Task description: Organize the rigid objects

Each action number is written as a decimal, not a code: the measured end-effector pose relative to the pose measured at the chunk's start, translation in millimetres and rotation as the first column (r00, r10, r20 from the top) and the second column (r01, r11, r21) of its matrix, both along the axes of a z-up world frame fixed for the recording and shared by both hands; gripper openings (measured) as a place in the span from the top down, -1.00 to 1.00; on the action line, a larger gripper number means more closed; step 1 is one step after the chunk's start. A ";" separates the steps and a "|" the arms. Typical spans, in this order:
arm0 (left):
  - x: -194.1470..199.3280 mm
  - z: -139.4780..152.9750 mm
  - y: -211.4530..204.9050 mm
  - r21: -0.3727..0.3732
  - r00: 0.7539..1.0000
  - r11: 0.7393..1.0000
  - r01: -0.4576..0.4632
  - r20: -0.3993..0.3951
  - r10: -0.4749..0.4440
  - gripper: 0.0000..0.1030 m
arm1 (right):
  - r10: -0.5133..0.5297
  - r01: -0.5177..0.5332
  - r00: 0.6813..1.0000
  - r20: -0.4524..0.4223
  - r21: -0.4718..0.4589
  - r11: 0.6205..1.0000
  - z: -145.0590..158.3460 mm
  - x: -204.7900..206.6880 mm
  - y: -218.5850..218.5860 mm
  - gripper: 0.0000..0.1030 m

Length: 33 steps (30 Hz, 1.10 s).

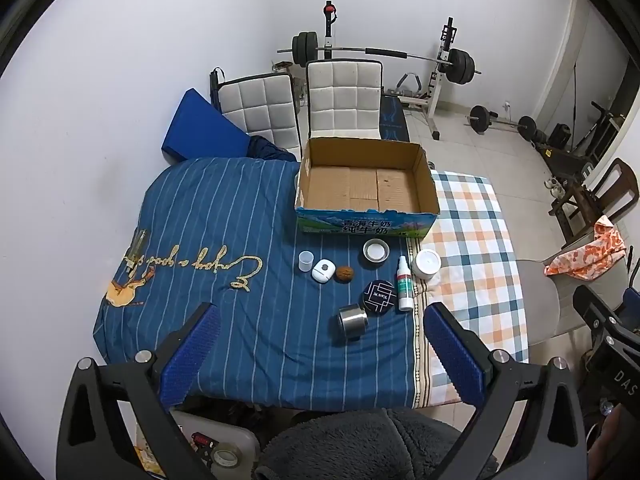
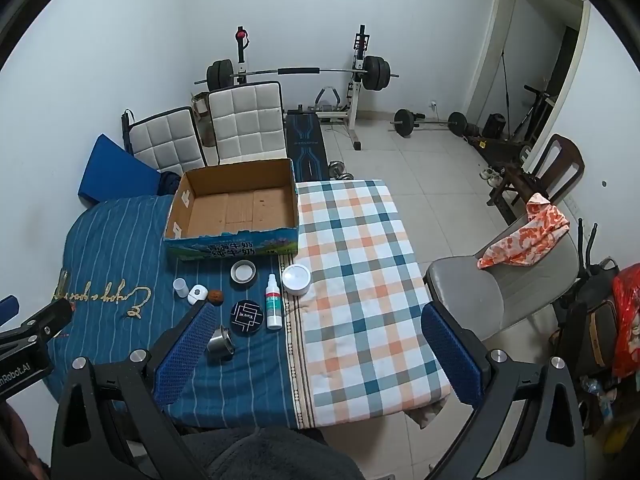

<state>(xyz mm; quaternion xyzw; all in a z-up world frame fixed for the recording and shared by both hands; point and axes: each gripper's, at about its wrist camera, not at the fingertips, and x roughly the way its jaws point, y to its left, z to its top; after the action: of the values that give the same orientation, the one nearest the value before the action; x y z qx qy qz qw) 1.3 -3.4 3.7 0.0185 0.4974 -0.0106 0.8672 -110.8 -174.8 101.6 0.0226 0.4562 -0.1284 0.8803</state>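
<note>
1. Presently, left gripper (image 1: 320, 334): fingers spread wide, holding nothing, raised above the desk (image 1: 248, 240).
2. Right gripper (image 2: 318, 332): fingers likewise spread wide and bare.
3. Cardboard box (image 1: 366, 188): open-topped, nothing inside, far beyond the left fingertips at the back of the desk.
4. Steel cup (image 1: 353, 321): lying on its side between the left fingers, just ahead of the tips; in the right view it sits just beside the left-hand finger (image 2: 188, 344).
5. Black round case (image 1: 379, 297): touching or nearly touching the cup, beyond it.
6. White spray bottle (image 1: 405, 285): lying just right of the case.
7. White jar (image 1: 426, 264): beyond the bottle.
8. Open tin (image 1: 376, 250): near the box front.
9. Walnut (image 1: 344, 273), white round gadget (image 1: 323, 270), small clear cup (image 1: 305, 261): a row, left of the tin.
</note>
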 end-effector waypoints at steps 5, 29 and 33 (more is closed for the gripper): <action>-0.4 1.7 0.3 -0.003 1.000 1.000 0.001 0.002 -0.001 -1.00 | 0.000 0.000 1.000 0.003 -0.004 1.000 0.1 -1.6 0.8 -1.00; 0.0 3.4 -8.3 -0.005 1.000 1.000 0.006 0.007 -0.006 -1.00 | -0.001 0.002 1.000 0.004 -0.006 1.000 7.0 6.7 -3.6 -1.00; 0.7 3.5 -9.7 -0.006 1.000 1.000 0.007 0.005 -0.007 -1.00 | 0.003 -0.003 1.000 0.005 -0.006 1.000 6.1 6.1 -3.6 -1.00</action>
<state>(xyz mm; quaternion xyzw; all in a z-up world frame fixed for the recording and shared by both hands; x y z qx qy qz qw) 2.0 -13.1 7.2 0.0176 0.4952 -0.0149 0.8685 -104.7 -178.4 107.7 0.0195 0.4535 -0.1284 0.8817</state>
